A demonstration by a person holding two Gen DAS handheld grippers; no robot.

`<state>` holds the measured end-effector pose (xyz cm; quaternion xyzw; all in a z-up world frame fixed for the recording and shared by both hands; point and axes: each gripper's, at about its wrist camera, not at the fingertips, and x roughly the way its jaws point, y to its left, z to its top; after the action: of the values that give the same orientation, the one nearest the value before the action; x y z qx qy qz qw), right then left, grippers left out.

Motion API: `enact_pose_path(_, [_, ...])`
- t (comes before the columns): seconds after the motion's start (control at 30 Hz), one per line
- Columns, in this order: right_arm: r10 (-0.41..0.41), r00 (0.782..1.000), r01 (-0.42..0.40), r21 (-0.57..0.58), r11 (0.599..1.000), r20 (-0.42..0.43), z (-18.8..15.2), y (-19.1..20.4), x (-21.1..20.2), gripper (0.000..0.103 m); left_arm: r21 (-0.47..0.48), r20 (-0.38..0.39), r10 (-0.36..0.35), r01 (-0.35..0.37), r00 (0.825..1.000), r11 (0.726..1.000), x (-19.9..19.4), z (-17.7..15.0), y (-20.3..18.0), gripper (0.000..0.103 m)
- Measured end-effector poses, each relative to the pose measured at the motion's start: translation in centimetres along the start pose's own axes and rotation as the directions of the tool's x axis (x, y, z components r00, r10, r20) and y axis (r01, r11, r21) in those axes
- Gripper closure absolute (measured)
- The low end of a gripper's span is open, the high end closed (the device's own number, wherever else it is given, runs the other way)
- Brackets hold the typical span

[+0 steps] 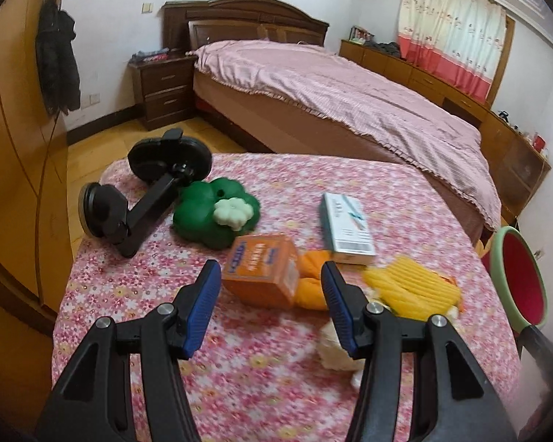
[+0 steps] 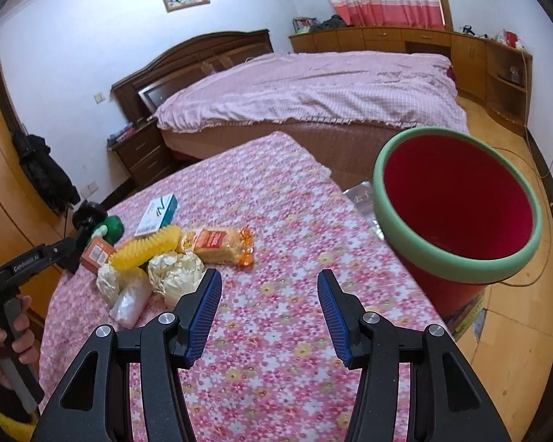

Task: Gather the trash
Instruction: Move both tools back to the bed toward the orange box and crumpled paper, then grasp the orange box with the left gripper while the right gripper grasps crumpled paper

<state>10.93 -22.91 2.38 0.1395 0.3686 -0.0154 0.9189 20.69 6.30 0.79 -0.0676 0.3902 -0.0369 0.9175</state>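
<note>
Right wrist view: crumpled paper wads (image 2: 175, 270) and a clear wrapper (image 2: 131, 302) lie at ten o'clock from the right gripper (image 2: 269, 294), its ribbed blue pads apart with nothing between them. A snack packet (image 2: 217, 245) and a bristly yellow roller (image 2: 147, 246) sit just behind the paper on the flowered cloth (image 2: 295, 331). The red bin (image 2: 457, 206), green-rimmed and round, waits at two o'clock off the table's edge. The left gripper (image 1: 269, 287), jaws likewise apart and empty, hangs near an orange box (image 1: 261, 269). Collection looks barely begun; next, a gripper must drop onto soft, crushable paper and close.
</note>
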Motion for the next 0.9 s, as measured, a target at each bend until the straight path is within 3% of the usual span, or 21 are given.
enact_pose_path(0.4, [-0.026, 0.998, 0.026, 0.004, 1.0, -0.06, 0.0, 0.0, 3.0, 0.047, -0.075, -0.086, -0.06, 0.054, 0.994, 0.996, 4.9, -0.4, 1.7, 0.046])
enact_pose_path(0.9, [0.002, 0.995, -0.003, -0.013, 1.0, -0.098, -0.3, 0.5, 4.5, 0.047, -0.065, -0.016, -0.063, 0.062, 0.998, 0.996, 3.4, -0.7, 1.6, 0.049])
